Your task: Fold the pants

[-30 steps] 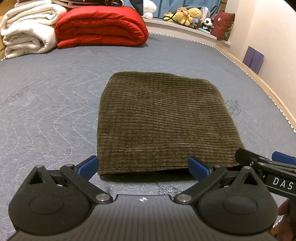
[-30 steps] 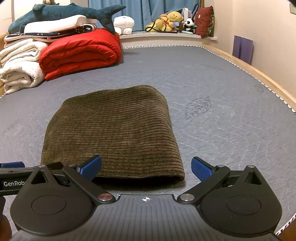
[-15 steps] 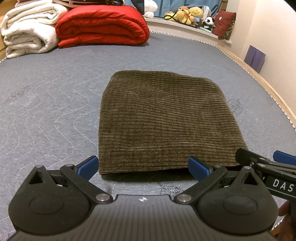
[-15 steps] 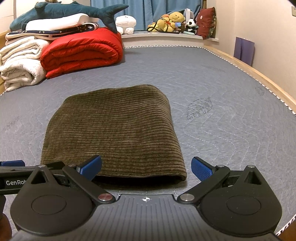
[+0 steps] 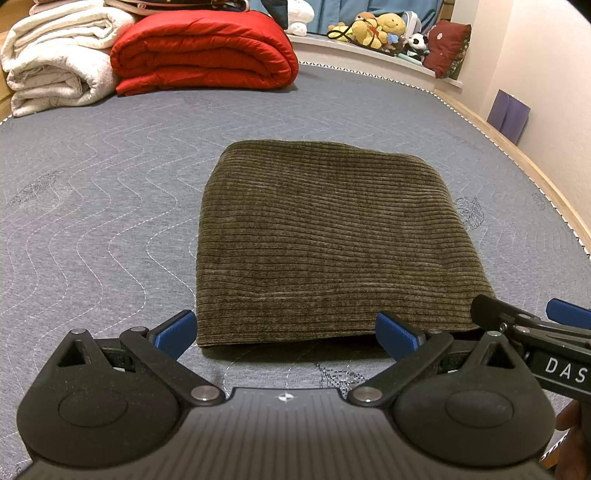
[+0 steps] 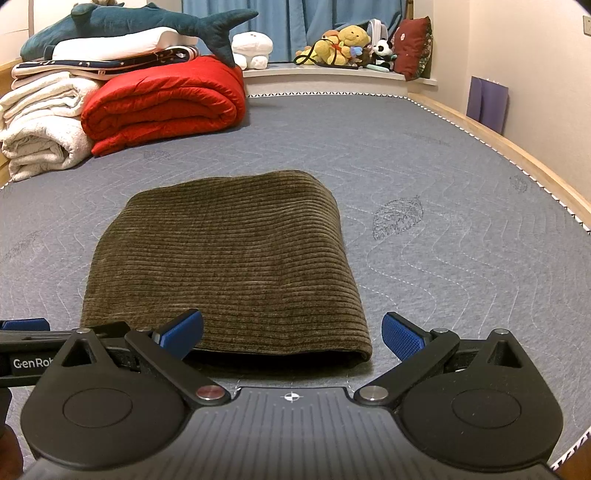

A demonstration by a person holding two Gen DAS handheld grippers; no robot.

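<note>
The olive-brown corduroy pants (image 5: 325,243) lie folded into a compact rectangle on the grey quilted mattress (image 5: 92,221); they also show in the right wrist view (image 6: 229,266). My left gripper (image 5: 286,332) is open and empty, just short of the fold's near edge. My right gripper (image 6: 291,334) is open and empty at the near right corner of the fold. The right gripper shows at the right edge of the left wrist view (image 5: 532,325), the left gripper at the left edge of the right wrist view (image 6: 26,354).
A red folded duvet (image 5: 207,48) and white rolled blankets (image 5: 55,62) lie at the mattress's far left. A plush shark (image 6: 140,22) tops that pile. Stuffed toys (image 6: 343,44) sit on the far ledge. The wooden bed edge (image 6: 517,155) runs along the right.
Both grippers have drawn back and risen slightly from the folded pants. The pants have not moved.
</note>
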